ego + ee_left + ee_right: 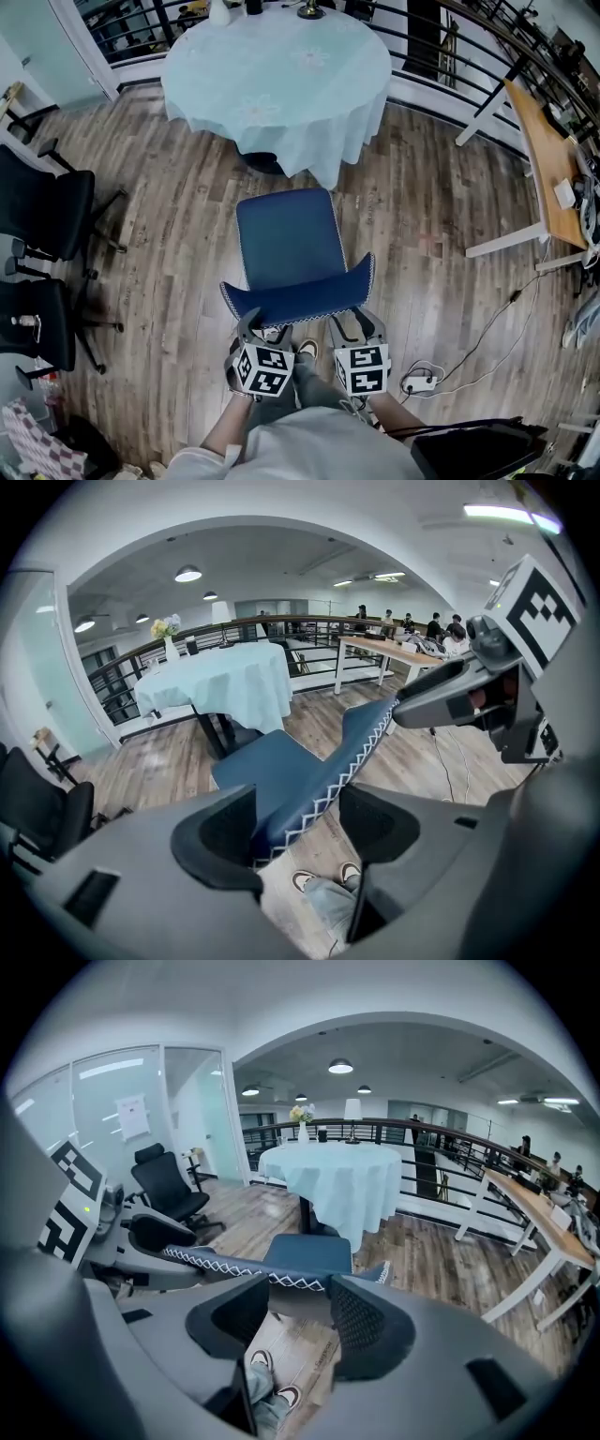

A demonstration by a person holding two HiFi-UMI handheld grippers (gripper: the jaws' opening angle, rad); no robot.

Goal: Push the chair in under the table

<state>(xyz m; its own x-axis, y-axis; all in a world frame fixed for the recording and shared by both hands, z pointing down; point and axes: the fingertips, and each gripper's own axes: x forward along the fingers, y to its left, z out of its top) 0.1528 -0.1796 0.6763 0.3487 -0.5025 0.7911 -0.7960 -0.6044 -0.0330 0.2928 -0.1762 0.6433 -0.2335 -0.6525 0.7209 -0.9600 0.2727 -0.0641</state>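
A blue chair [286,239] faces a round table under a pale blue cloth [277,66], its seat a short way out from the cloth's edge. The chair's curved back, with white zigzag stitching on its top edge [298,300], is nearest me. My left gripper [262,330] is open at the left part of that edge, which runs between its jaws [298,822] without being pinched. My right gripper [356,326] is open at the right part, with the stitched edge [253,1269] crossing just beyond its jaws [298,1312].
Two black office chairs [42,216] stand at the left. A wooden desk [548,159] on white legs is at the right, with a railing behind the table. A power strip and cables [419,382] lie on the wood floor by my right side.
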